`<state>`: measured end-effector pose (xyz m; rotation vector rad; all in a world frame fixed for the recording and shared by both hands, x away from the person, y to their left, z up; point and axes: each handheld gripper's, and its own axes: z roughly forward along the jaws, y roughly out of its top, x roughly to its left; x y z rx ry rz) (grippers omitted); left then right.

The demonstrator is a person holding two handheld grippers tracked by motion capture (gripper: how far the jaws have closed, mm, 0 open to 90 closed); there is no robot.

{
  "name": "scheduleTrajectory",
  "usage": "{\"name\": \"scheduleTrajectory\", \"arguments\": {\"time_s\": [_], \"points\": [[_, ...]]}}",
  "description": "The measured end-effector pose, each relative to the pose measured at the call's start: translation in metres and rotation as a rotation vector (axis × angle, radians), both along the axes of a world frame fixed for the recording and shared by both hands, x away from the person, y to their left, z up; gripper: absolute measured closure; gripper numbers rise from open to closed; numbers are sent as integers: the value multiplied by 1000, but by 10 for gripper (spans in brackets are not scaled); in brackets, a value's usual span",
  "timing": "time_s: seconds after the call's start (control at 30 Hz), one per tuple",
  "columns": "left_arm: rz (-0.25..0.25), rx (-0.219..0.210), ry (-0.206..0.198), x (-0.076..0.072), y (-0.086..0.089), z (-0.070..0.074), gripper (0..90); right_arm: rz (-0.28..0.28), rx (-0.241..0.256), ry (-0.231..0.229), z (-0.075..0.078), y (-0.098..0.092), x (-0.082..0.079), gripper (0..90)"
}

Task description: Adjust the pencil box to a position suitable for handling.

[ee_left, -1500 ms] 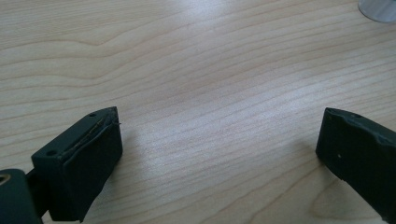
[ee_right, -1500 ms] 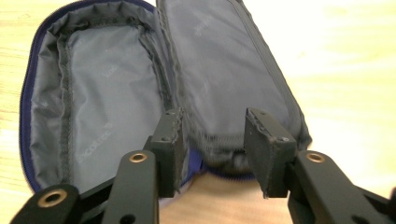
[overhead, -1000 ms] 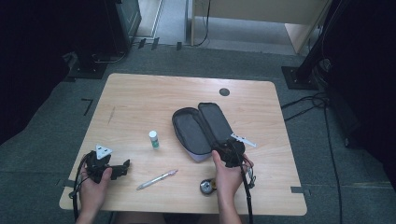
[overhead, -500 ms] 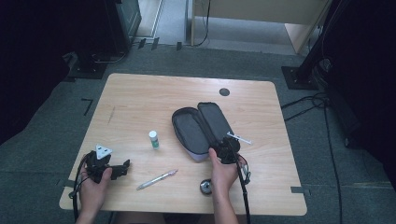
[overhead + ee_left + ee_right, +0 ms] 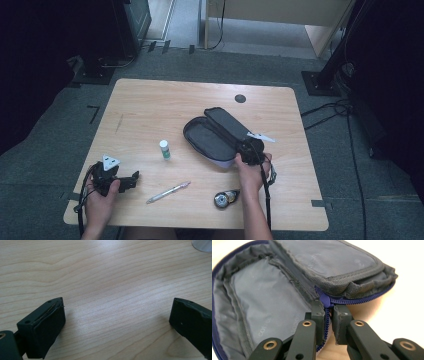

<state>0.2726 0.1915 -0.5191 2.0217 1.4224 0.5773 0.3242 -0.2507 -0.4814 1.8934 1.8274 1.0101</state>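
Right gripper (image 5: 327, 315) shifted left, clamping one pencil case (image 5: 212, 140) zipper | left gripper (image 5: 117, 322) wide | one pen (image 5: 168, 192)

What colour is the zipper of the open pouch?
Dark blue; the zipper shows best in the right gripper view, pinched by the right gripper.

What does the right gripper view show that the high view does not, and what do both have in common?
The right gripper view gives the close detail: the right gripper has its jaws nearly shut on the blue zipper at the rim of the pencil case, and the grey lining is visible. The high view gives the layout of the table: the left gripper near the front left corner, a small white bottle, a pen and a round tape dispenser. Both views show the open pencil case and the right gripper at its near end.
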Motion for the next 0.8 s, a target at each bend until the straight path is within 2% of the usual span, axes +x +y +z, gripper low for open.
{"name": "scheduleTrajectory", "arguments": {"time_s": [0.07, 0.17, 0.23, 0.27, 0.33, 0.37, 0.47, 0.5, 0.6, 0.63, 0.67, 0.7, 0.73, 0.8], "points": [[-1, 2, 1, 0, 0, 0, 6, 89, -42, 1, 3, -3, 6, 814], [0, 1, 0, 0, 0, 0, 6, 173, -69, 12, 4, -8, 15, 812], [-2, 2, 0, 0, 0, 0, 6, 186, -104, 21, 3, -9, 21, 807], [-2, 2, 0, 0, 0, 0, 6, 186, -104, 21, 3, -9, 21, 807], [-1, 2, 0, 0, 0, 0, 6, 184, -113, 51, -1, -9, 26, 724], [-1, 2, 0, 0, 0, 0, 6, 184, -113, 51, -1, -9, 26, 724], [-2, 2, 0, 0, 0, 0, 6, 146, -129, 67, -3, -9, 28, 578], [-1, 2, 1, 0, 0, 0, 6, 146, -129, 67, -3, -9, 28, 578], [-1, 2, 0, 0, 0, 0, 6, 67, -131, 66, 2, -9, 22, 575], [-1, 2, 1, 0, 0, 0, 6, -9, -123, 84, 5, -7, 17, 557], [-1, 2, 1, 0, 0, 0, 6, -9, -123, 84, 5, -7, 17, 557], [-2, 2, 0, 0, 0, 0, 6, -37, -105, 90, 5, -7, 15, 551], [-1, 1, 0, 0, 0, 0, 6, -69, -67, 103, 2, -4, 11, 547], [0, 1, 0, 0, 0, 0, 6, -73, -65, 114, 0, -1, 10, 546]]}}
